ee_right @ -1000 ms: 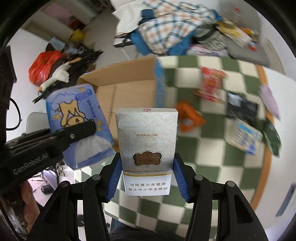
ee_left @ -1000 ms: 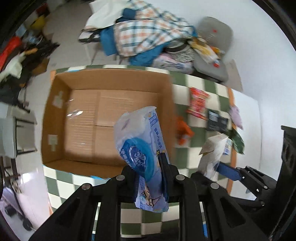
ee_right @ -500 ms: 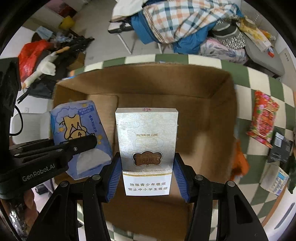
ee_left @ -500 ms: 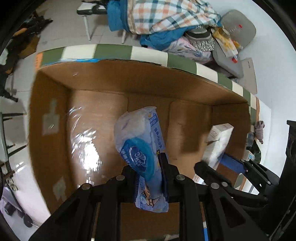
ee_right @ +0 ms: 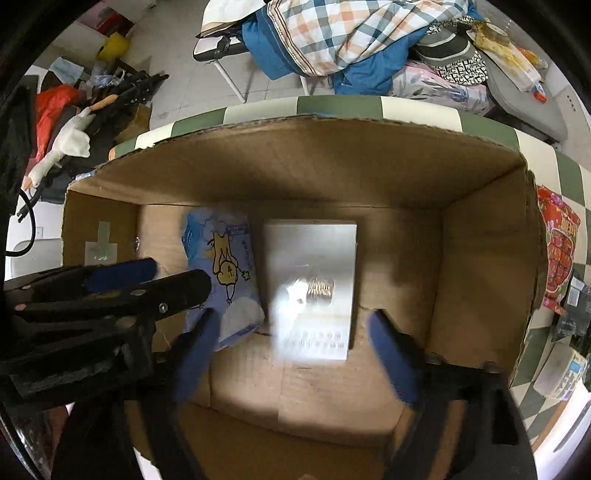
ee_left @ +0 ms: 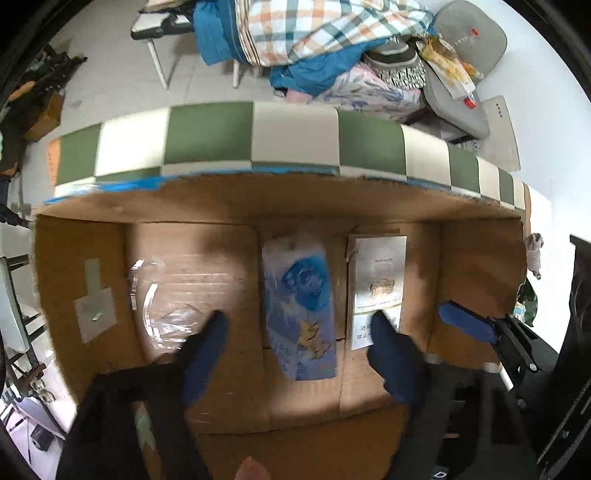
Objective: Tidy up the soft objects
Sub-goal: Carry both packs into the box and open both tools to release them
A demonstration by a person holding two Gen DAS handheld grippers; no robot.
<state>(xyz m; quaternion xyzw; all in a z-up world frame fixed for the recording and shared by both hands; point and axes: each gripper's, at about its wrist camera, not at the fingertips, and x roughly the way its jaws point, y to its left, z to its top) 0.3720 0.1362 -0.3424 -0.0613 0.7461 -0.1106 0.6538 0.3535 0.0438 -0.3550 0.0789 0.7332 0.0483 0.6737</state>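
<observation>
A blue tissue pack (ee_left: 299, 306) lies flat on the floor of the open cardboard box (ee_left: 258, 201). A silver-white carton (ee_left: 376, 288) lies right beside it. My left gripper (ee_left: 301, 328) is open above the pack, touching nothing. In the right wrist view the carton (ee_right: 312, 291) lies on the box floor with the tissue pack (ee_right: 225, 273) to its left. My right gripper (ee_right: 290, 325) is open above the carton and holds nothing. The left gripper (ee_right: 147, 277) shows at the left of that view.
The box stands on a green-and-white checkered table (ee_left: 210, 140). Snack packets (ee_right: 559, 251) lie on the table right of the box. Beyond the table a chair piled with clothes (ee_right: 351, 33) stands on the tiled floor, and clutter (ee_right: 74, 110) lies at far left.
Both grippers have opened and let go. The tissue pack and the carton have dropped onto the box floor side by side. Both grippers sit deeper over the box.
</observation>
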